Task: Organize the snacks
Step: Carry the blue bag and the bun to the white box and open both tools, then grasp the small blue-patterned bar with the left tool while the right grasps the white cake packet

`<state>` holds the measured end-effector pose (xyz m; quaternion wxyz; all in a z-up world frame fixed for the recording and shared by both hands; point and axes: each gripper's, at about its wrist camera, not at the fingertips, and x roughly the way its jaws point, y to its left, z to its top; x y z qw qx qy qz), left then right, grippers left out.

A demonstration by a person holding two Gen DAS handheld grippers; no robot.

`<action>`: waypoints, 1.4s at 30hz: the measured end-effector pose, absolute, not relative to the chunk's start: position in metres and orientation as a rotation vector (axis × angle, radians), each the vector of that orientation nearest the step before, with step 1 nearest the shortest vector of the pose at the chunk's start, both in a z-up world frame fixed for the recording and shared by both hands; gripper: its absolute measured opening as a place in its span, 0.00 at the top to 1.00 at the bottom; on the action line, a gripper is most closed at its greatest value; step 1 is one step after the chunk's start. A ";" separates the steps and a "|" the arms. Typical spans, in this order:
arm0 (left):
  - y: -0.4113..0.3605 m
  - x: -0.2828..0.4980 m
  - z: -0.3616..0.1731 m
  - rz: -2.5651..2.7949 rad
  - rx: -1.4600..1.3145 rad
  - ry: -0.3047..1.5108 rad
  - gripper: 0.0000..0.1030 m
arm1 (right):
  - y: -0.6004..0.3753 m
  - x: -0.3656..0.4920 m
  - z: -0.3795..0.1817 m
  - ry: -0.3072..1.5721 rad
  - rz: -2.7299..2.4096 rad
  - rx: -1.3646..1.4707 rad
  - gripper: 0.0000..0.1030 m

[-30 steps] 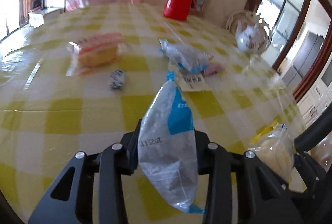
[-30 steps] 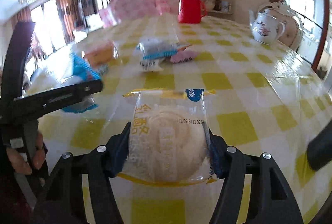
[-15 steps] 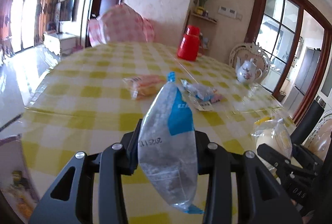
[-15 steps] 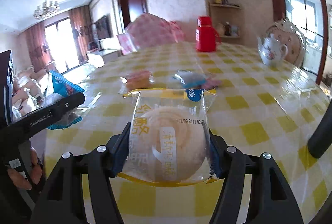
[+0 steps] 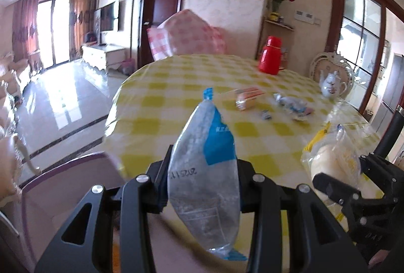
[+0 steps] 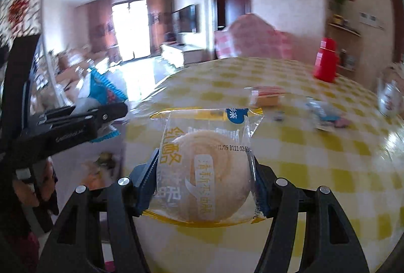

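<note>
left gripper (image 5: 202, 187) jaws clamp blue-white packet (image 5: 204, 172) | right gripper (image 6: 204, 187) jaws clamp wrapped pastry (image 6: 207, 172)

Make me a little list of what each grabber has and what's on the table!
left gripper: shut on blue-and-clear packet
right gripper: shut on round pastry in yellow-edged wrapper
table: yellow-checked cloth
snacks on table: orange cake pack, small candy, blue-white packet
also on table: red jug, teapot

red flask (image 5: 270, 55) and teapot (image 5: 331, 84) on checked table (image 5: 161, 86).
</note>
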<state>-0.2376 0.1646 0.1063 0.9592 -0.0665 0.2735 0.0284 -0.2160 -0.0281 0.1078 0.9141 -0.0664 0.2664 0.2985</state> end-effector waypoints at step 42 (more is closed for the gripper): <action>0.183 -0.221 0.047 0.172 -0.002 0.756 0.02 | -0.123 -0.153 0.065 0.718 0.419 0.015 0.16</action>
